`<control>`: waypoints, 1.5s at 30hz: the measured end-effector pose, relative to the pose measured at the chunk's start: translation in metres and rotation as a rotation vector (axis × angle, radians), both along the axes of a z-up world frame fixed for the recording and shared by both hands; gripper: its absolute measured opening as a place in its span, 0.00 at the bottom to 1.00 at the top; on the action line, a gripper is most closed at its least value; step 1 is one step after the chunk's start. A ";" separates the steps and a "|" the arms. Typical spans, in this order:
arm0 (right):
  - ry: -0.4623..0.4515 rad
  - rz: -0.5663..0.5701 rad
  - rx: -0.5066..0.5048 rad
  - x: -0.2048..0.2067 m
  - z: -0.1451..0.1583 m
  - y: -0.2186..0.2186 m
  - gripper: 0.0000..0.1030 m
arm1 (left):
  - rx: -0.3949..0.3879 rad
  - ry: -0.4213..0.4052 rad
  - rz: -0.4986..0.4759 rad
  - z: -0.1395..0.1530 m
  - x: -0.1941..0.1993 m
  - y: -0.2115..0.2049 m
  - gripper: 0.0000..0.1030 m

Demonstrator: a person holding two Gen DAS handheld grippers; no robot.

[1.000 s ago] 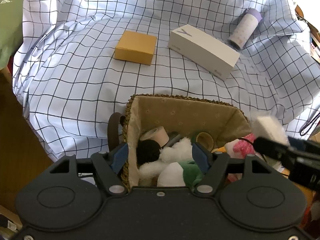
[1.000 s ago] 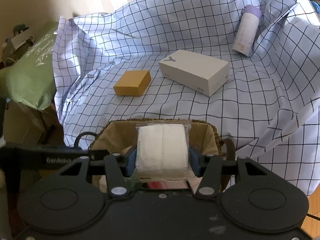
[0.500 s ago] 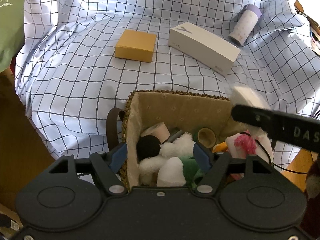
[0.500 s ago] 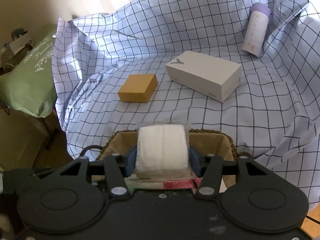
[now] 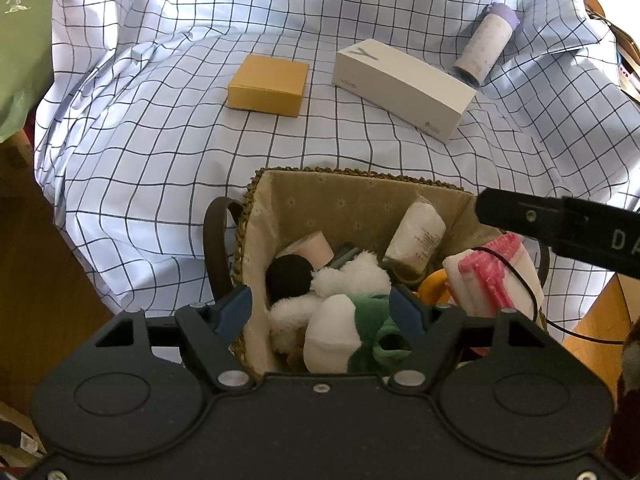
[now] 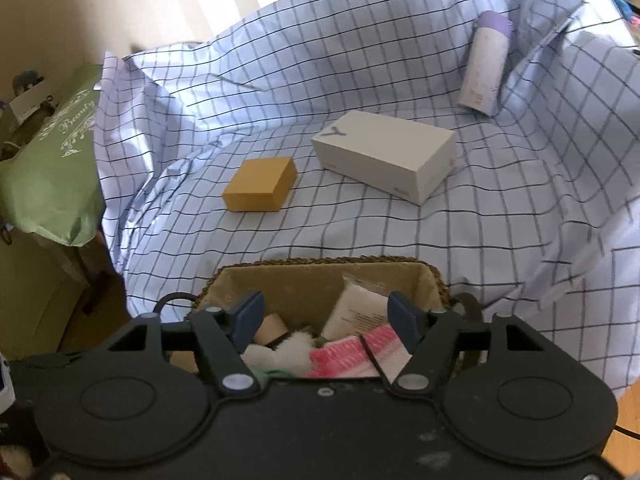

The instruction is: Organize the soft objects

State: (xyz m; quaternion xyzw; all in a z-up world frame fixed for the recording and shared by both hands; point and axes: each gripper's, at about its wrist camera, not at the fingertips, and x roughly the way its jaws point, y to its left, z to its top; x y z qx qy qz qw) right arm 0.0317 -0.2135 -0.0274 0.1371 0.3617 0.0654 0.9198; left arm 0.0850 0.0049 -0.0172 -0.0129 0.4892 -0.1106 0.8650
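Note:
A woven basket [image 5: 360,176] [image 6: 328,264] sits at the near edge of the checked cloth. Inside lie a white tissue pack [image 5: 416,240] [image 6: 356,312], a pink-and-white towel [image 5: 496,276] [image 6: 352,356], a white plush toy [image 5: 344,284] with black and green parts, and a tape roll [image 5: 312,246]. My left gripper [image 5: 322,310] is open and empty over the plush toy. My right gripper [image 6: 326,316] is open and empty above the basket; the tissue pack lies free below it.
On the cloth beyond the basket lie a yellow box [image 5: 268,86] [image 6: 260,184], a white phone box [image 5: 404,88] [image 6: 384,156] and a purple-capped bottle [image 5: 484,46] [image 6: 484,68]. A green bag [image 6: 52,168] sits at the left. The right gripper's body [image 5: 560,232] crosses the left wrist view.
My right gripper opened and let go of the white tissue pack, which dropped into the basket against its far wall. The left gripper stayed open over the basket.

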 end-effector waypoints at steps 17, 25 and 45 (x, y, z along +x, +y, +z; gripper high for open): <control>-0.037 -0.103 -0.092 -0.042 0.007 -0.007 0.99 | 0.012 -0.094 0.052 0.015 -0.026 -0.005 0.82; -0.027 -0.139 -0.090 -0.059 0.005 -0.010 1.00 | -0.001 -0.112 0.083 0.016 -0.043 -0.007 0.91; 0.032 -0.163 -0.122 -0.093 -0.009 -0.020 1.00 | 0.059 -0.168 0.153 0.022 -0.075 -0.008 0.97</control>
